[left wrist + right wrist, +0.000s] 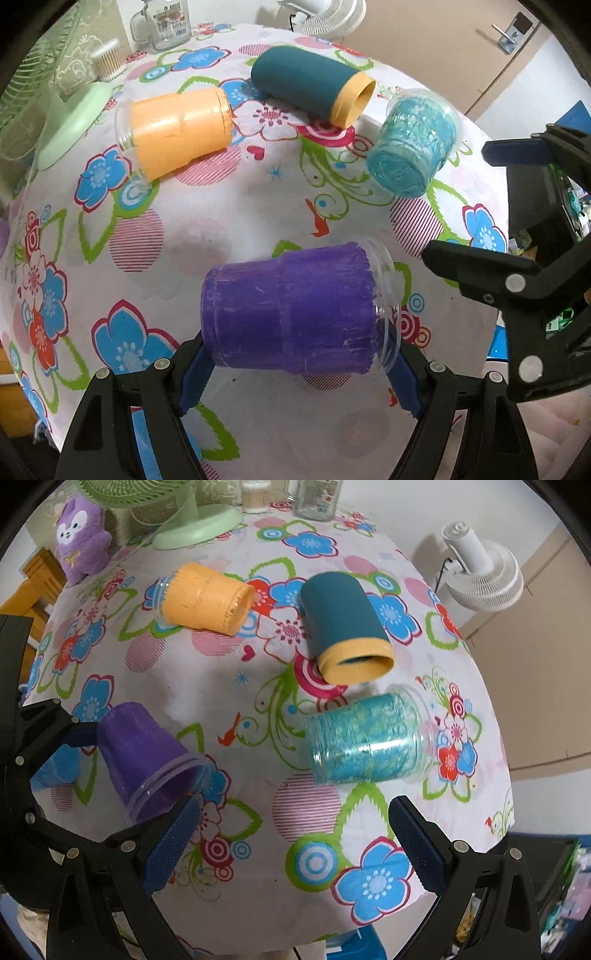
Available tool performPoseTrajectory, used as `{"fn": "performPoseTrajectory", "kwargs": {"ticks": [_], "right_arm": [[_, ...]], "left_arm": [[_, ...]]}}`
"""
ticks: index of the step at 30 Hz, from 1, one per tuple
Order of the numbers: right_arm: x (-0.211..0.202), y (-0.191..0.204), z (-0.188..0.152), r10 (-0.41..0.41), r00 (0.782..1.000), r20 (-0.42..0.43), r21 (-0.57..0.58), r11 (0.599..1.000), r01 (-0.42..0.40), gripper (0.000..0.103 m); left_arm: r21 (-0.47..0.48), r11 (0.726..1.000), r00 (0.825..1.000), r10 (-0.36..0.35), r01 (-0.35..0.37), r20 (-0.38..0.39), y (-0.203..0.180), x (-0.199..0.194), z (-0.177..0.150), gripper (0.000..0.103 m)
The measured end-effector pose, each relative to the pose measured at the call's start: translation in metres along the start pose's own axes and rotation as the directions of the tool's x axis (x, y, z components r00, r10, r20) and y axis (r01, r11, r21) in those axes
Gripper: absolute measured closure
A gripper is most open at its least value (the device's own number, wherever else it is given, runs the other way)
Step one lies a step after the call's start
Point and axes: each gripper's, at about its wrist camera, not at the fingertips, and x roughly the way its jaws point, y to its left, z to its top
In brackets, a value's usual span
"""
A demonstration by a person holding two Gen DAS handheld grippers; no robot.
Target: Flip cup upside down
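My left gripper (pixel 299 373) is shut on a purple cup (pixel 295 310) lying on its side, base left and clear rim right, just above the floral tablecloth (pixel 236 206). The same cup shows in the right wrist view (pixel 147 760), with the left gripper's fingers (pixel 79 736) on it. My right gripper (pixel 291 842) is open and empty near the table's front edge, short of a turquoise cup (pixel 365 738) lying on its side. An orange cup (pixel 177 129) and a dark teal cup with yellow rim (pixel 310 85) lie on their sides farther back.
A green fan base (pixel 195 528), a purple plush toy (pixel 83 535), a glass mug (pixel 314 498) and a cotton-swab tub (pixel 255 496) stand along the far edge. A white fan (pixel 484 576) stands beyond the table's right side.
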Motion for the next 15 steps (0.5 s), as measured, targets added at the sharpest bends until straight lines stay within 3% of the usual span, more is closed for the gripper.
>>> {"fn": "performPoseTrajectory", "kwargs": {"ticks": [6, 10, 15], "right_arm": [[-0.002, 0.001, 0.000, 0.010, 1.000, -0.001, -0.007, 1.000, -0.010, 0.000], [-0.009, 0.005, 0.002, 0.036, 0.999, 0.003, -0.044, 0.998, -0.036, 0.000], [-0.026, 0.008, 0.005, 0.075, 0.997, 0.017, -0.118, 0.990, -0.072, 0.000]], "left_arm": [[-0.047, 0.999, 1.000, 0.007, -0.007, 0.011, 0.001, -0.010, -0.001, 0.005], [-0.107, 0.994, 0.999, 0.026, -0.022, 0.033, 0.001, -0.025, -0.007, 0.003], [-0.260, 0.965, 0.998, 0.035, -0.021, 0.049, 0.002, -0.048, -0.022, 0.003]]}}
